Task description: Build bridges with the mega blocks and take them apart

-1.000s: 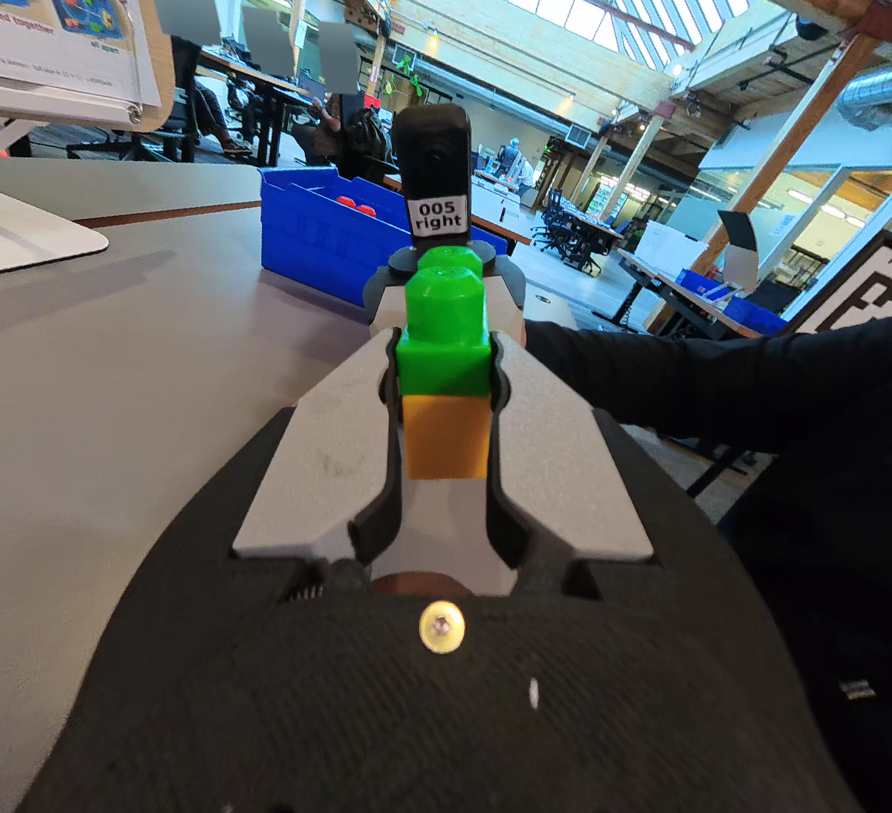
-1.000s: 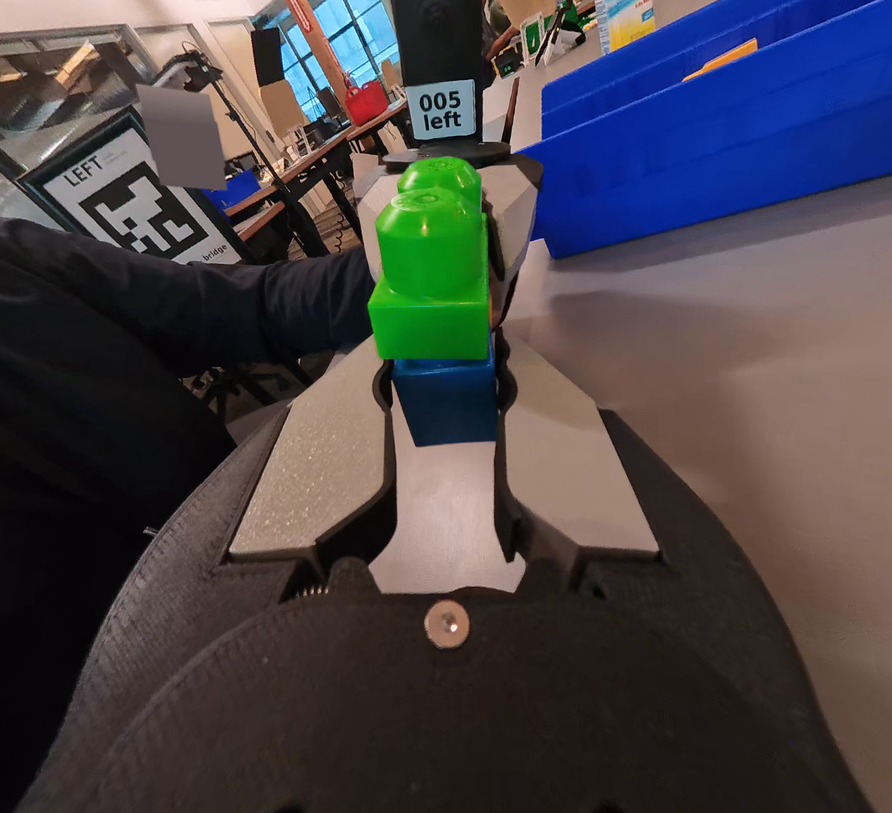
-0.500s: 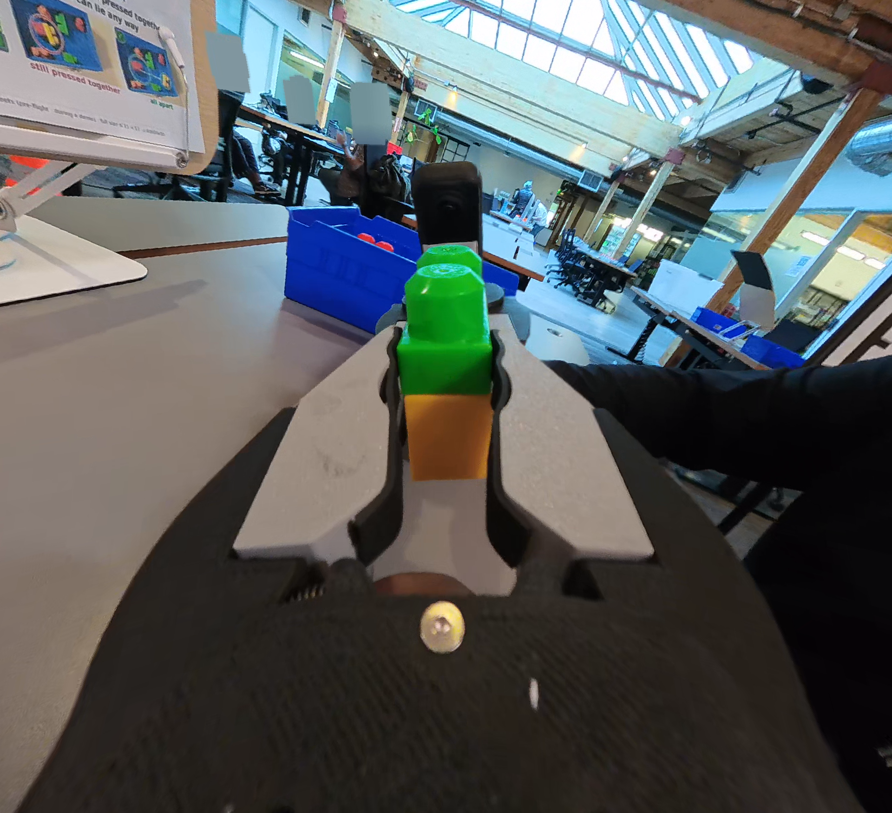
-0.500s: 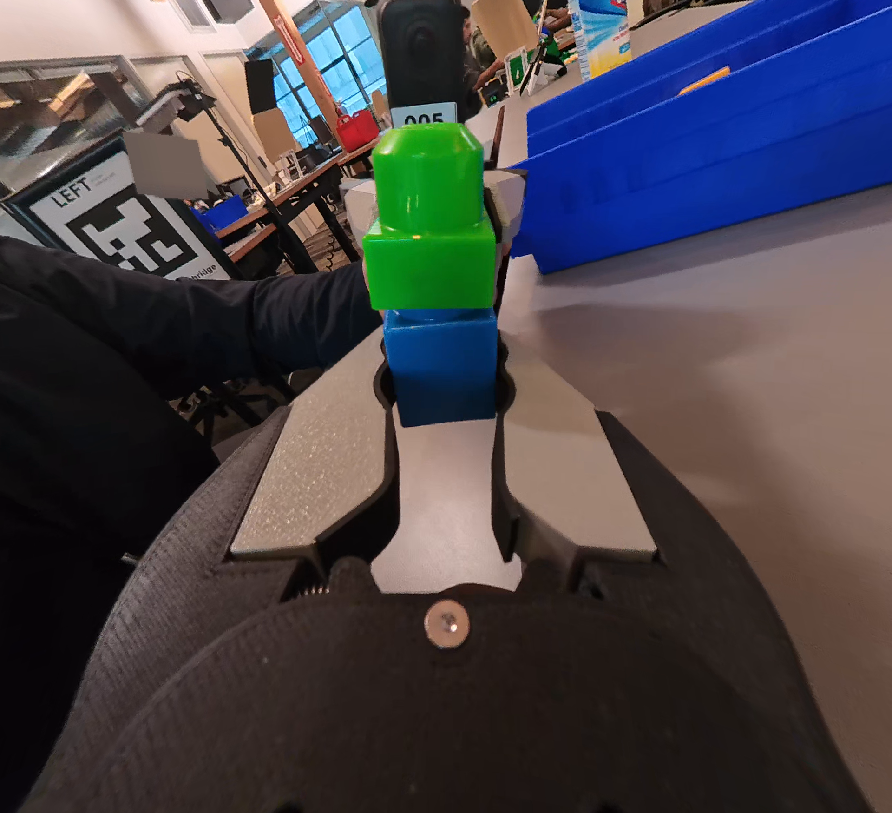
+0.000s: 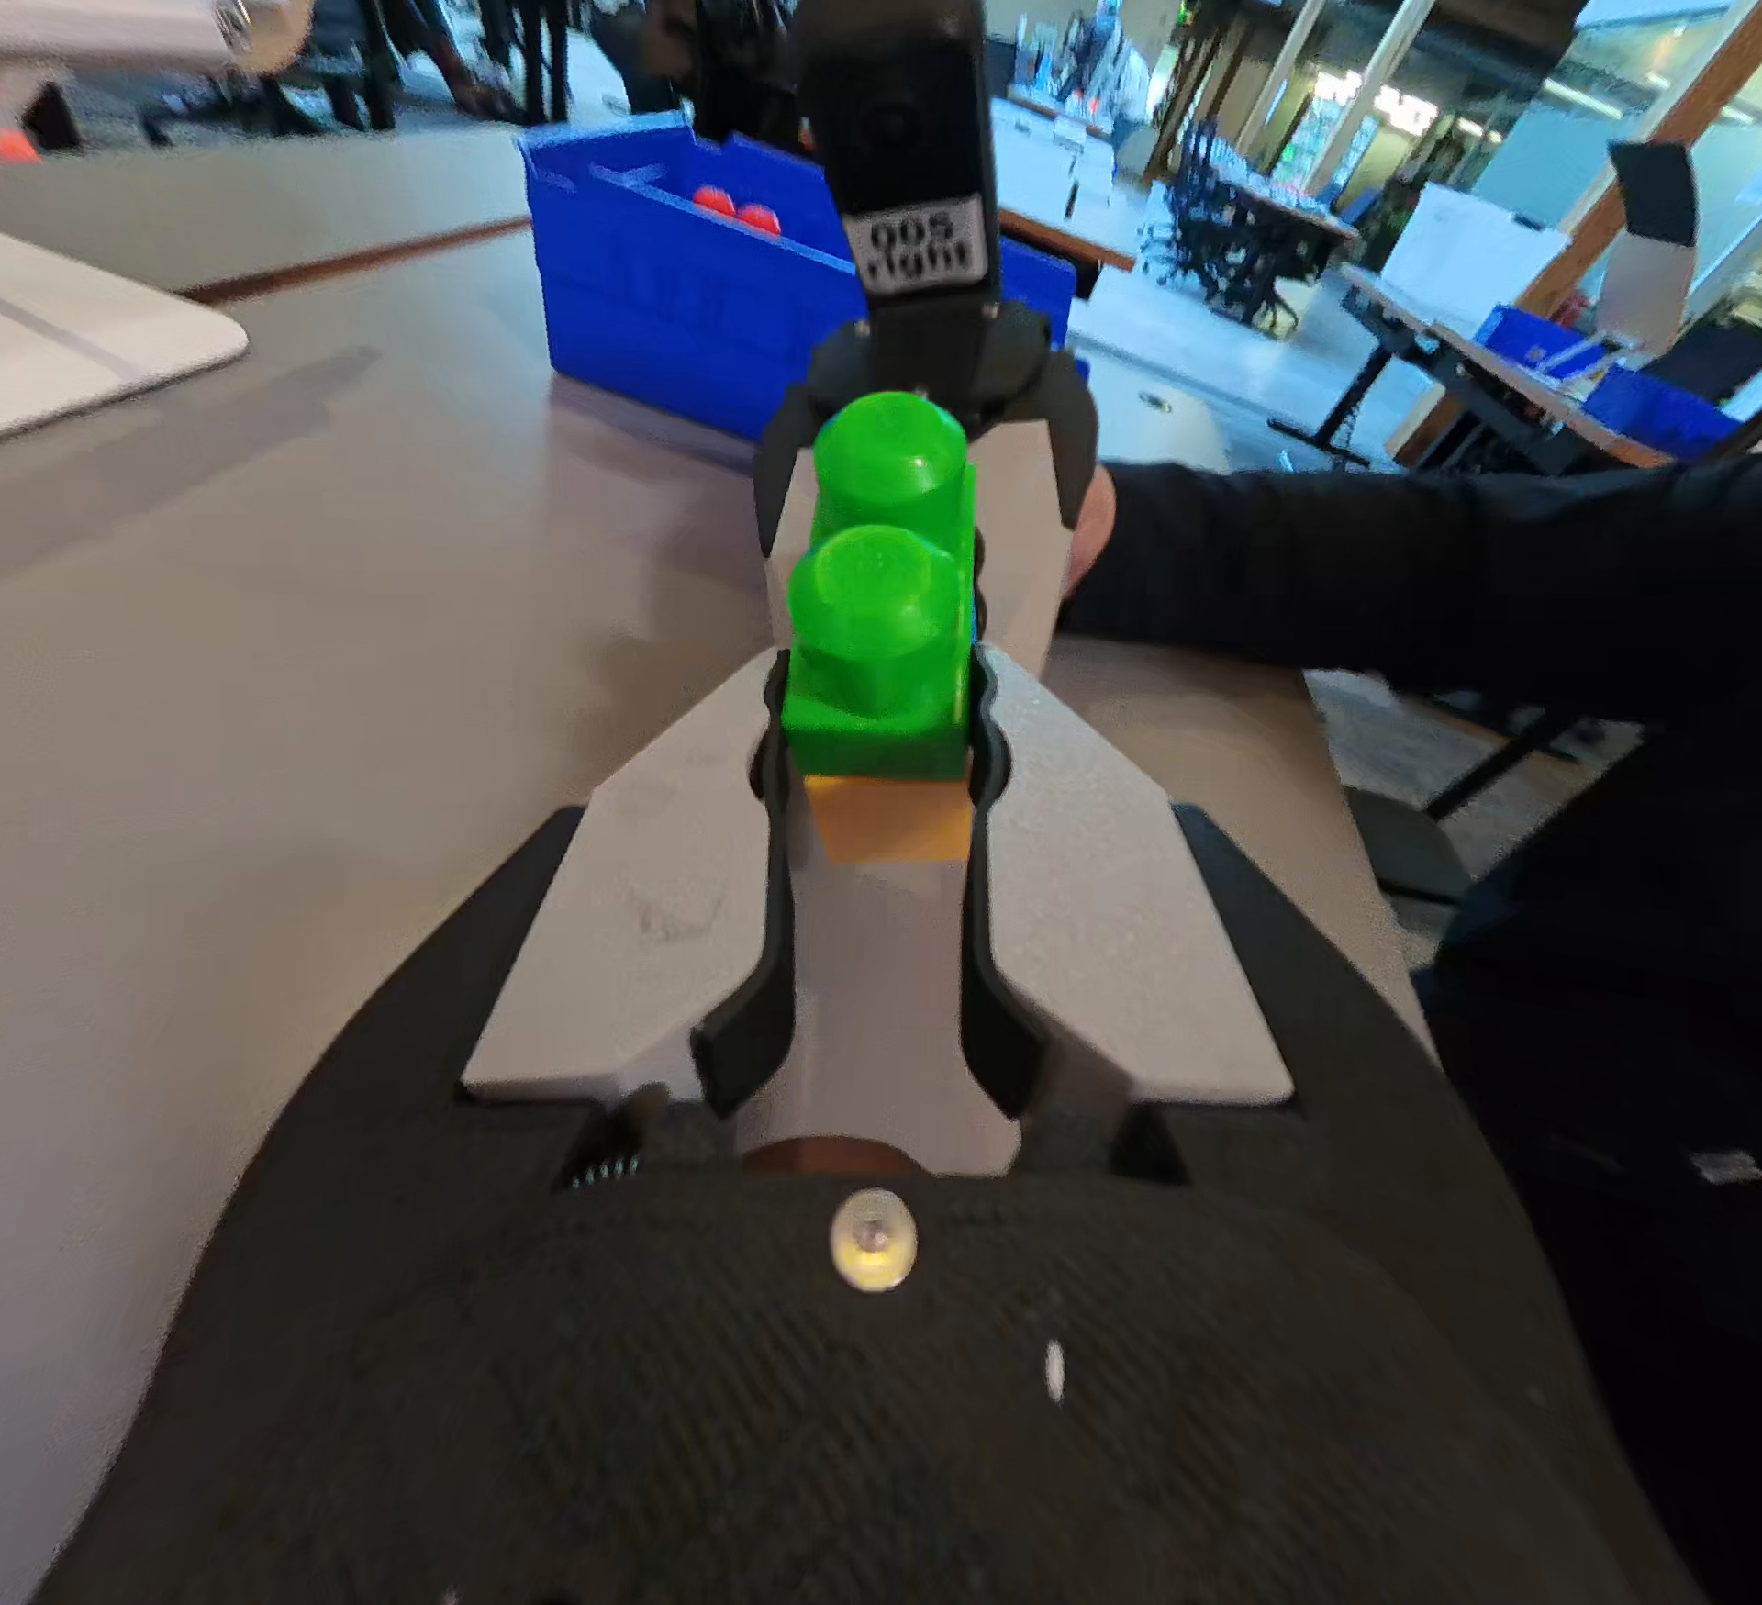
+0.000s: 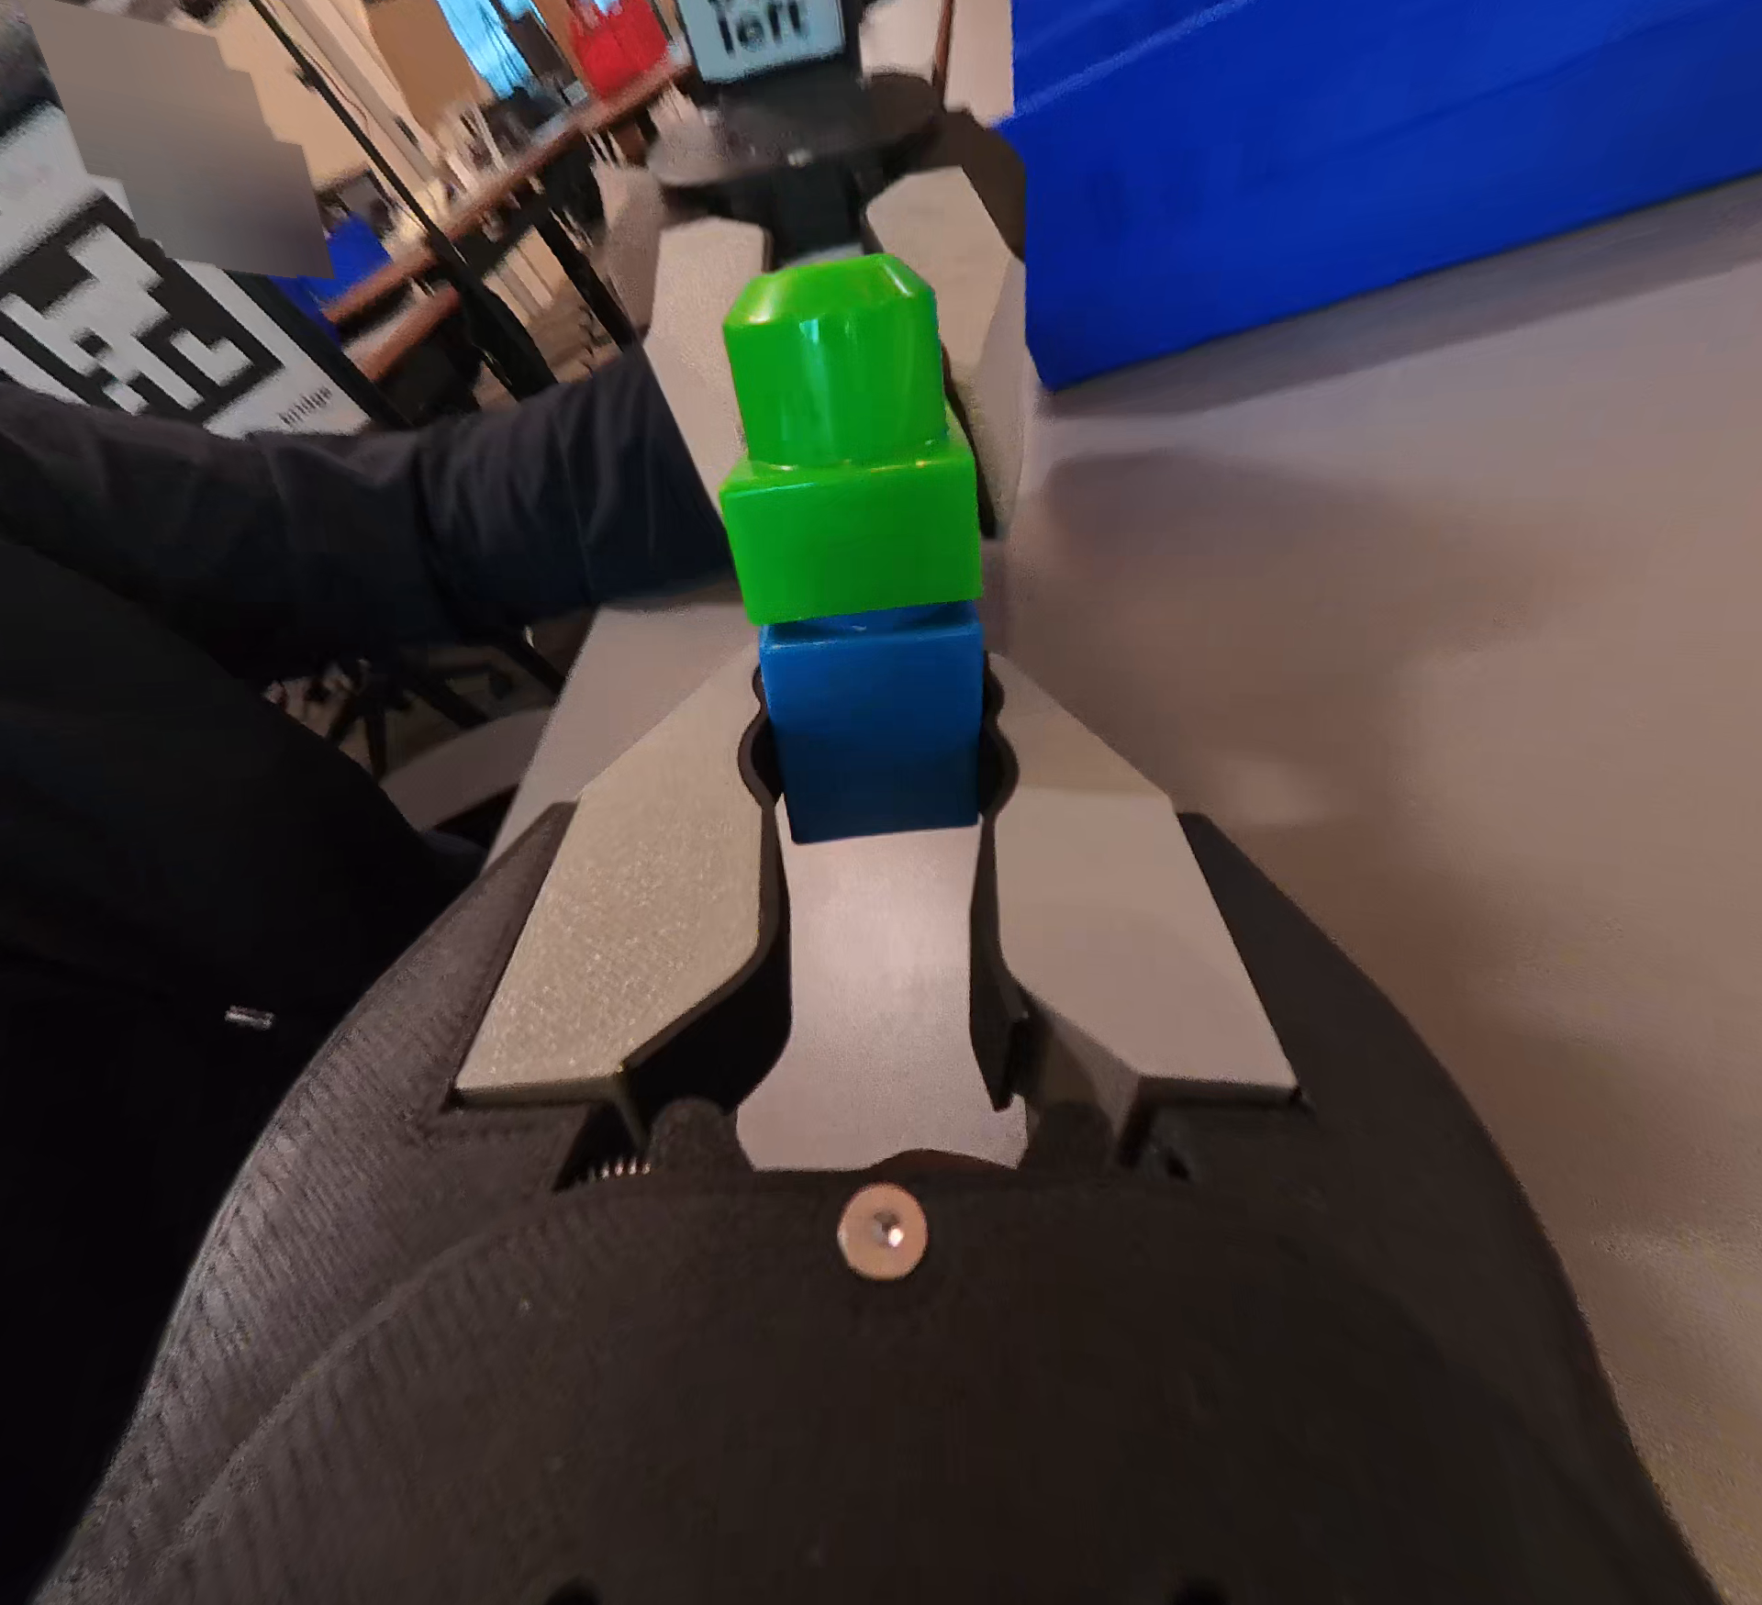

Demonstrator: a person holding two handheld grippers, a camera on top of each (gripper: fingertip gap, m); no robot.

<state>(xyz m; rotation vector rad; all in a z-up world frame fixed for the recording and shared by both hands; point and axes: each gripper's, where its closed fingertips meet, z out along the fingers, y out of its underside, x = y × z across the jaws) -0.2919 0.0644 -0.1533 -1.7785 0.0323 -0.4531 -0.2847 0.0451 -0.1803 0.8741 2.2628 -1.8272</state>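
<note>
Both views have tipped downward since a second ago. My left claw grips the orange block, my right claw the blue block, under the green block. Next, I judge, pull apart.

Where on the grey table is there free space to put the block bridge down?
In the left wrist view, bare grey table lies left of the left gripper, before the blue bin. In the right wrist view, bare table spreads right of the right gripper, below the long blue bin. Between the grippers it is crowded.
</note>
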